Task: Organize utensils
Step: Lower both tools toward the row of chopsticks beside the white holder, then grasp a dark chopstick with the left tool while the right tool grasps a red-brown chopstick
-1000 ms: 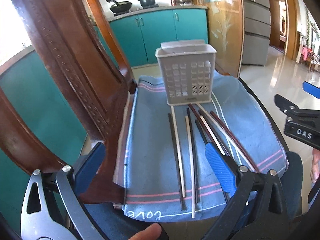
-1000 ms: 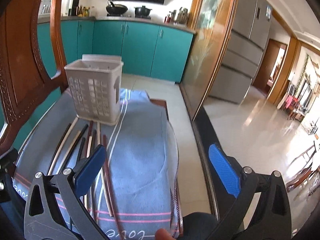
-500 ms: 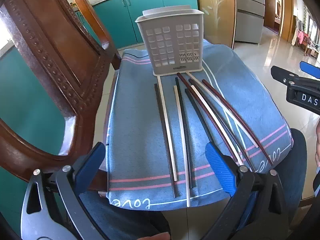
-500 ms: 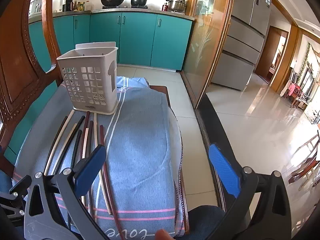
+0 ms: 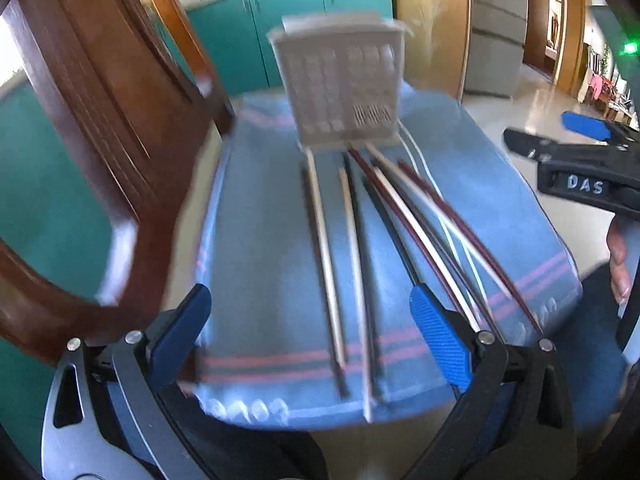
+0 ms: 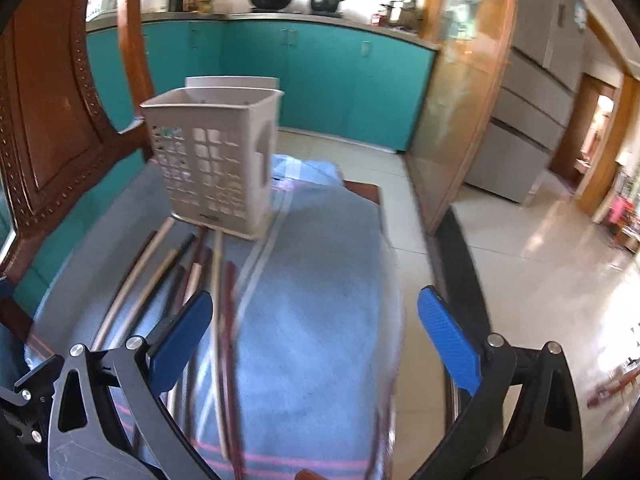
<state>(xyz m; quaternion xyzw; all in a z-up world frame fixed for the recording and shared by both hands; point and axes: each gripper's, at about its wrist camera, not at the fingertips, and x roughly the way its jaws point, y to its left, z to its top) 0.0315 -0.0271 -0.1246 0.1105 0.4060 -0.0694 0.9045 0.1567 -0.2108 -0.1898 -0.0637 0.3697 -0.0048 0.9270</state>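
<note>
Several chopsticks (image 5: 352, 240), pale, dark and reddish, lie side by side on a blue towel (image 5: 260, 248). A grey perforated utensil holder (image 5: 340, 84) stands upright at their far ends. My left gripper (image 5: 312, 328) is open and empty, hovering above the near ends of the chopsticks. The right gripper shows at the right edge of the left wrist view (image 5: 576, 160). In the right wrist view my right gripper (image 6: 314, 340) is open and empty above the towel (image 6: 320, 300), right of the chopsticks (image 6: 216, 280). The holder (image 6: 212, 156) stands ahead to the left.
A carved wooden chair back (image 5: 100, 120) rises along the left side of the towel. Teal kitchen cabinets (image 6: 320, 80) and a fridge (image 6: 536, 100) stand behind, with tiled floor (image 6: 540, 264) to the right. A person's fingers (image 5: 618, 264) show at the right edge.
My left gripper has moved in closer and lower over the chopsticks. My right gripper has moved forward, so the holder looms larger. Both stay open.
</note>
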